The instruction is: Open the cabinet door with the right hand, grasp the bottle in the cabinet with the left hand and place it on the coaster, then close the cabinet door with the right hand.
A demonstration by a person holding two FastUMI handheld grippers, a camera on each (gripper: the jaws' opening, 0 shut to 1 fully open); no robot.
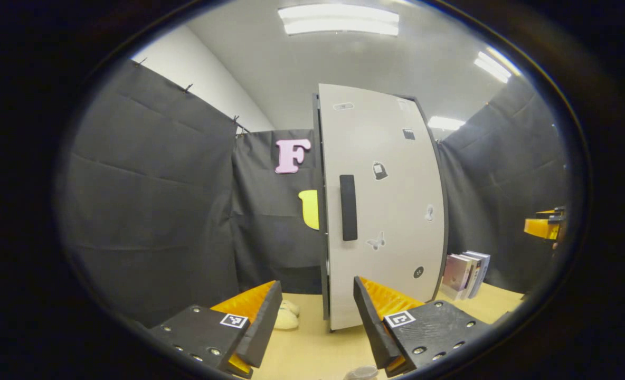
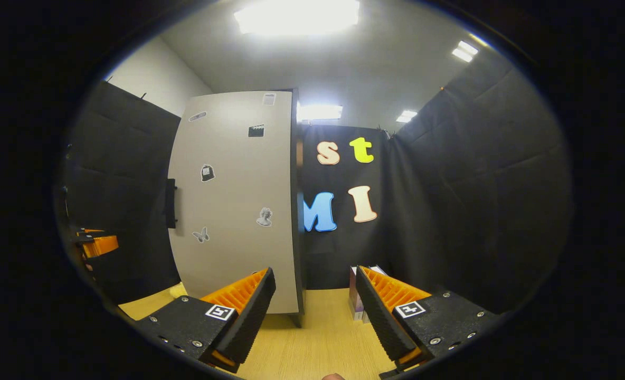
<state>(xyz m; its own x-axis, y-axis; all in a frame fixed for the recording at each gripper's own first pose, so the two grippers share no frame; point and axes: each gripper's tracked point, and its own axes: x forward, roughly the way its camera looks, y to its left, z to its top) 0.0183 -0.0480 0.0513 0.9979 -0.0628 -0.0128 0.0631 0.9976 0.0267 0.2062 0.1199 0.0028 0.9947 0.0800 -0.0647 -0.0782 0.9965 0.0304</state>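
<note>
In the left gripper view, the left gripper [image 1: 318, 311] has its two fingers spread wide apart, and nothing is between them or touching them. It hangs above the light wooden table [image 1: 312, 348], well apart from the tall pale grey cabinet door [image 1: 384, 206], which is shut. The door carries a black upright bar handle [image 1: 348, 207] near its left edge and several small stickers. A small cream, rounded object [image 1: 287, 316] lies on the table just left of the cabinet foot; I cannot tell what it is. At the bottom edge of this view, a round, pale, partly clear object [image 1: 361, 373] is on the table; I cannot tell if it is the coaster. A few upright books [image 1: 465, 274] stand beside the cabinet on its right. The bottle is hidden behind the shut door.

In the right gripper view, the right gripper [image 2: 315, 298] is also wide open and holds nothing. It is near the right side of the cabinet, apart from the door.
</note>
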